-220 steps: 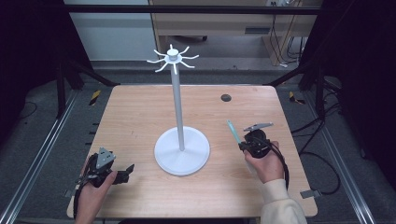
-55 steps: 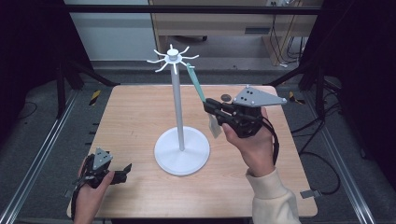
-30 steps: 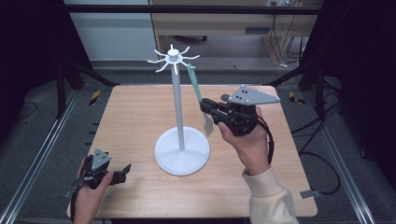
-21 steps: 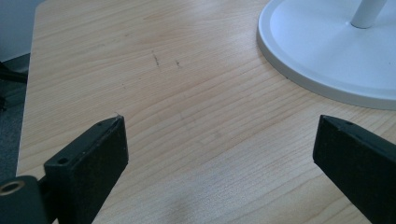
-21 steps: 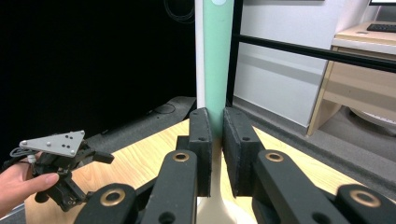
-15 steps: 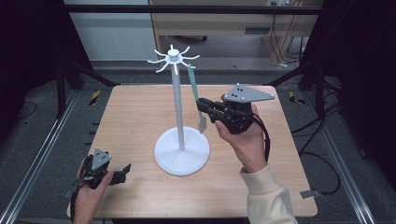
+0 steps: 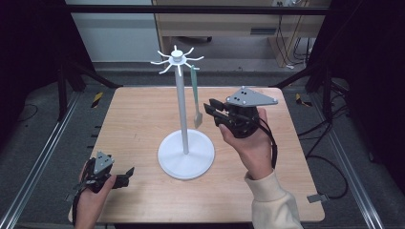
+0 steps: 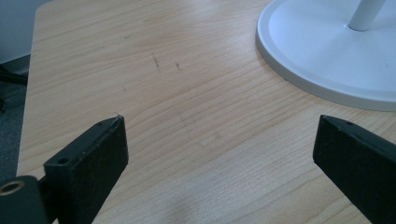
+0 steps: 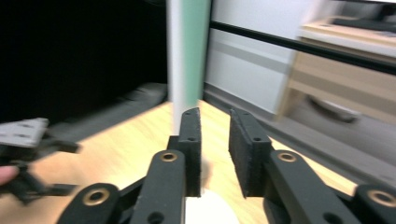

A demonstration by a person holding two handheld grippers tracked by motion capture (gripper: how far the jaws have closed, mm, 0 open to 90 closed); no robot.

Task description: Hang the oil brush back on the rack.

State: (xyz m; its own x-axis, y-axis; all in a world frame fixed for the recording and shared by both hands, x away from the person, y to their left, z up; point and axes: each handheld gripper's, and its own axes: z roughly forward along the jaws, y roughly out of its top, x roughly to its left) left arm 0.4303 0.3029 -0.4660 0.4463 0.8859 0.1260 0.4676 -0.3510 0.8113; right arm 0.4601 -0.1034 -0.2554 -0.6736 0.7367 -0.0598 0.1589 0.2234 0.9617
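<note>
Even overhead light falls on the table (image 7: 143, 119), bright at centre frame, while the frame edges sink into black. The right gripper view is smeared with blur; the left gripper view stays sharp.

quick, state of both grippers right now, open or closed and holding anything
left gripper: open, jaws wide apart, nothing between them.
right gripper: jaws have just been opening, a gap between them, empty; the green utensil hangs from the stand.

Your right tongs (image 7: 210, 109) have just been opening (nothing between them now); the green spatula (image 7: 196, 95) you lifted off the desk (image 7: 143, 119) hangs free from the rack (image 7: 177, 59).
</note>
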